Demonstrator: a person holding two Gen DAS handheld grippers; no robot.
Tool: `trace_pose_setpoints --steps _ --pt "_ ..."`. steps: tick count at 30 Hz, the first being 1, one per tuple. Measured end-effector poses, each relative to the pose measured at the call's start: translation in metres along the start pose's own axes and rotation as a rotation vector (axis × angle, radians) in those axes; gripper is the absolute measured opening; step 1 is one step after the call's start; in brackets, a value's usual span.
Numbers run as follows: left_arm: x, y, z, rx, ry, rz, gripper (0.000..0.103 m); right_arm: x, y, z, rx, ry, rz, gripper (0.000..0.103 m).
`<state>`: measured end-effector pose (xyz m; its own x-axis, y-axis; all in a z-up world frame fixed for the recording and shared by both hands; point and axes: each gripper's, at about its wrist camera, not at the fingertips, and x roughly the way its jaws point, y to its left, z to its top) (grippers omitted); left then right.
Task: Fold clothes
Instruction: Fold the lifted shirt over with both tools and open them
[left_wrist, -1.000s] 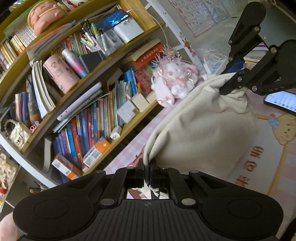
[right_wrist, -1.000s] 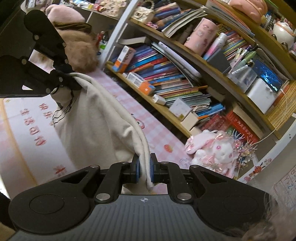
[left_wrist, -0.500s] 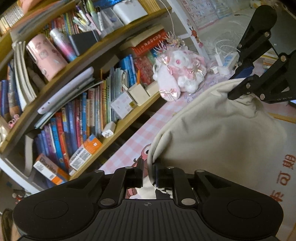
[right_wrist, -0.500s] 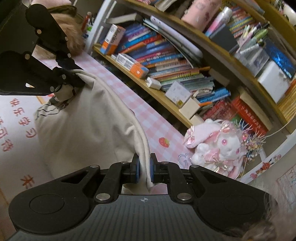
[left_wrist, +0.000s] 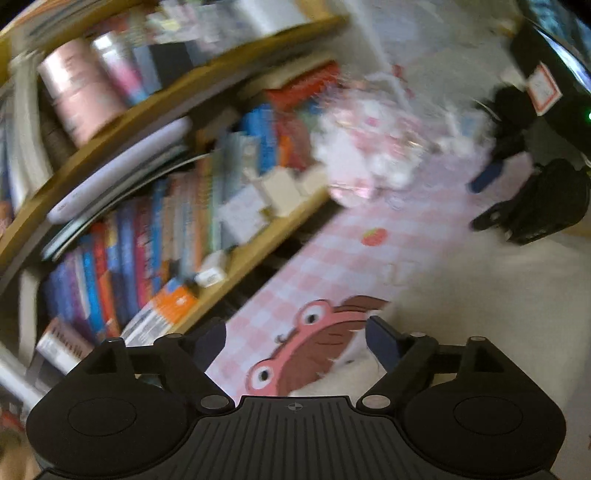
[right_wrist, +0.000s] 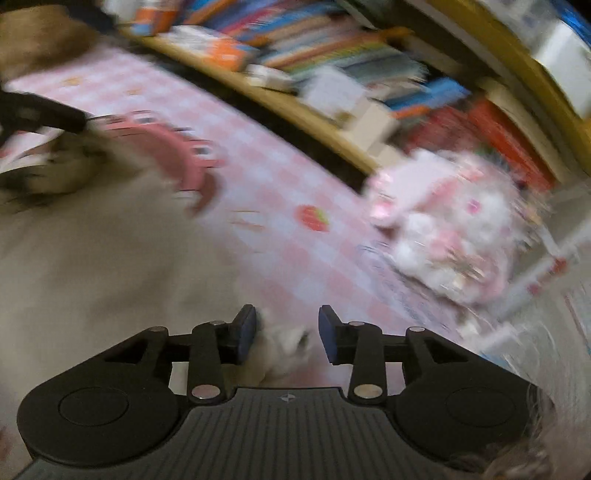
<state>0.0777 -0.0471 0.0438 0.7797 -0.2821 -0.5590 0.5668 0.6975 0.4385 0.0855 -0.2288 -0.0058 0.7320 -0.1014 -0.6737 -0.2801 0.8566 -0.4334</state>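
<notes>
A cream-coloured garment (left_wrist: 491, 295) lies on the pink checked table cover (left_wrist: 314, 266), at the right of the left wrist view. It fills the left of the right wrist view (right_wrist: 92, 266). My left gripper (left_wrist: 295, 339) is open and empty, its jaws wide apart above the cover and the garment's edge. My right gripper (right_wrist: 287, 328) is open, with a fold of the garment lying loose between its jaws. The right gripper also shows at the right in the left wrist view (left_wrist: 517, 221). Both views are blurred by motion.
A wooden bookshelf (left_wrist: 166, 206) full of books runs along the far side of the table. A pink and white plush toy (right_wrist: 454, 236) sits on the cover by the shelf. A cartoon print (left_wrist: 306, 354) marks the cover near my left gripper.
Both grippers have opened and let go of the garment, which has dropped flat onto the table. Both grippers have come down close to the cover.
</notes>
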Motion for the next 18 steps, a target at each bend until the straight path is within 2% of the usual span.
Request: trace_pose_setpoints --steps 3,5,7,10,13,15,16,17,18 --pt "0.000 0.023 -0.018 -0.148 0.045 0.043 0.086 0.000 -0.016 -0.004 0.123 0.004 -0.087 0.034" --pt "0.000 0.039 -0.029 -0.249 0.075 0.069 0.083 -0.009 -0.028 -0.009 0.223 -0.007 -0.065 0.034" --pt "-0.004 0.055 -0.047 -0.454 0.077 -0.038 0.083 -0.025 -0.039 -0.017 0.345 -0.029 0.045 0.034" --pt "-0.009 0.058 -0.061 -0.643 0.018 -0.202 0.083 -0.038 -0.044 -0.029 0.495 -0.024 0.205 0.034" --pt "-0.006 0.042 -0.056 -0.632 -0.002 -0.295 0.083 -0.035 -0.037 -0.037 0.569 0.024 0.231 0.033" --pt "0.001 0.028 -0.049 -0.551 0.022 -0.327 0.082 -0.031 -0.031 -0.042 0.610 0.058 0.236 0.032" --pt "0.004 0.021 -0.046 -0.508 0.040 -0.336 0.074 -0.029 -0.028 -0.045 0.631 0.076 0.239 0.032" --pt "0.008 0.014 -0.044 -0.468 0.059 -0.345 0.040 -0.027 -0.027 -0.045 0.638 0.084 0.237 0.032" --pt "0.011 0.017 -0.046 -0.500 0.077 -0.371 0.014 -0.024 -0.026 -0.046 0.645 0.092 0.236 0.032"
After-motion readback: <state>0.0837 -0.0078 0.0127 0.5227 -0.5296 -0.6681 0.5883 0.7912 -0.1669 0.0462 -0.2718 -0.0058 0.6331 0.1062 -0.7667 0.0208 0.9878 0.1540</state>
